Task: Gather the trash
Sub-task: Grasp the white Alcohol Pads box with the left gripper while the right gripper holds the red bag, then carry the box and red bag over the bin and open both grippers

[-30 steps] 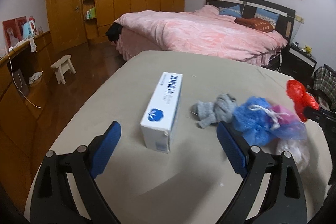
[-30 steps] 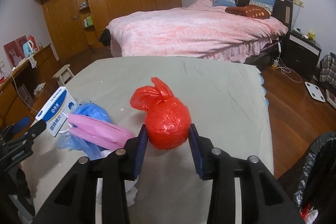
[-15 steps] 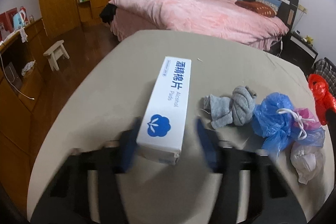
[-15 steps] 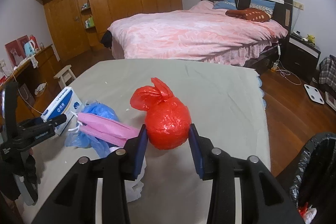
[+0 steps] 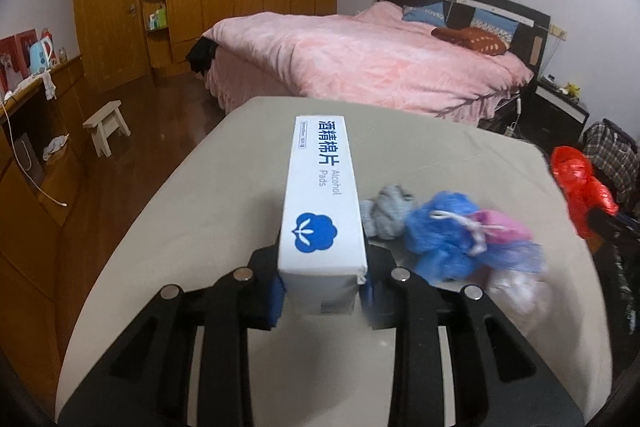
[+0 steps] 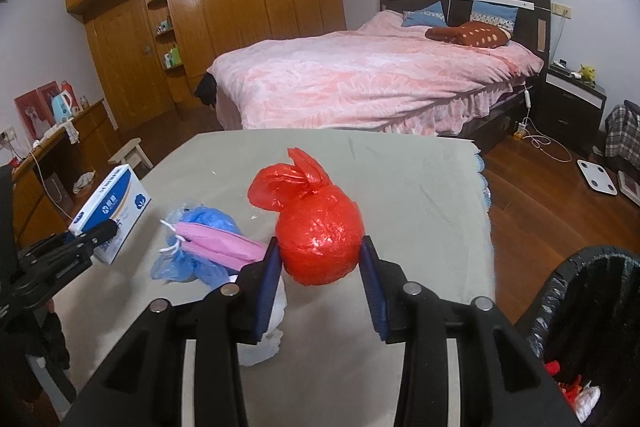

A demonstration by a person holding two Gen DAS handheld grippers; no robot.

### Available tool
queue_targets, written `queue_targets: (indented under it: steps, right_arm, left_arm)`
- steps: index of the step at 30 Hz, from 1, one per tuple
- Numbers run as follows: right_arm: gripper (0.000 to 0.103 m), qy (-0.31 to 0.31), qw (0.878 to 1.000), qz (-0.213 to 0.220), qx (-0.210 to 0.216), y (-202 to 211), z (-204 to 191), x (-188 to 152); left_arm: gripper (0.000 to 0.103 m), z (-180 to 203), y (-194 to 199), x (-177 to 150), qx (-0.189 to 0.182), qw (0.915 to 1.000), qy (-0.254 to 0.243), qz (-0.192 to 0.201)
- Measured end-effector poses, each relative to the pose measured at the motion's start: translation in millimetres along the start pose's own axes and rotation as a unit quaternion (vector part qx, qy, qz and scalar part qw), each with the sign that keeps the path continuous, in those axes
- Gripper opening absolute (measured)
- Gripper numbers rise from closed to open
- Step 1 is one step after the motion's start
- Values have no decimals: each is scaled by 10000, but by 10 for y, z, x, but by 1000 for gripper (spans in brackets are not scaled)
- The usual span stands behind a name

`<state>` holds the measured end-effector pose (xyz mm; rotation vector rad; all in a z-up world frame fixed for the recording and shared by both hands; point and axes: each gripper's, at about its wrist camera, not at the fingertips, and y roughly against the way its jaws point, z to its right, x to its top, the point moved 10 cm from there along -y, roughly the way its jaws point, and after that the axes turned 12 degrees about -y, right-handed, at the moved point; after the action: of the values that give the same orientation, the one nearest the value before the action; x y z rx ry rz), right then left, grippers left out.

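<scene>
My left gripper [image 5: 322,297] is shut on a white and blue alcohol pads box [image 5: 322,203] and holds it lifted off the beige table [image 5: 224,195]. The box also shows in the right wrist view [image 6: 110,209]. My right gripper [image 6: 320,269] is shut on a knotted red plastic bag [image 6: 318,233], just above the table [image 6: 420,187]. The red bag also shows at the right edge of the left wrist view [image 5: 578,189]. A blue bag [image 6: 200,239] and a pink bag [image 6: 222,245] lie between the grippers. A grey sock [image 5: 386,215] lies beside the box.
A black-lined trash bin [image 6: 584,331] with some trash inside stands at the lower right, beside the table. A white bag [image 6: 268,331] lies near the front edge. A pink bed [image 6: 360,83] is behind the table. A small stool [image 5: 106,125] stands on the left floor.
My left gripper moved in around the alcohol pads box, shut on it and lifted it. My right gripper kept its hold on the red bag and barely moved.
</scene>
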<state>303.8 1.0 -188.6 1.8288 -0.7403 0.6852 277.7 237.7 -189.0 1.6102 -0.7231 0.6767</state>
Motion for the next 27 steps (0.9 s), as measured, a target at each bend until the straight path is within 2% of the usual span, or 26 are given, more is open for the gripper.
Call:
queue_targets:
  steps: [5,16,27]
  right_arm:
    - [39,-31,9999,125,88,233,11,32]
    - [39,-110,9987,473,173,866,170,154]
    - [39,-233,9969,754,-79,1441,572,193]
  left_arm:
    - [28,209,269,75,-95,9999,-97,100]
    - [28,879,788,225,-560,9972,-273,413]
    - [28,1654,1163,362,-1074,9896,-646,707]
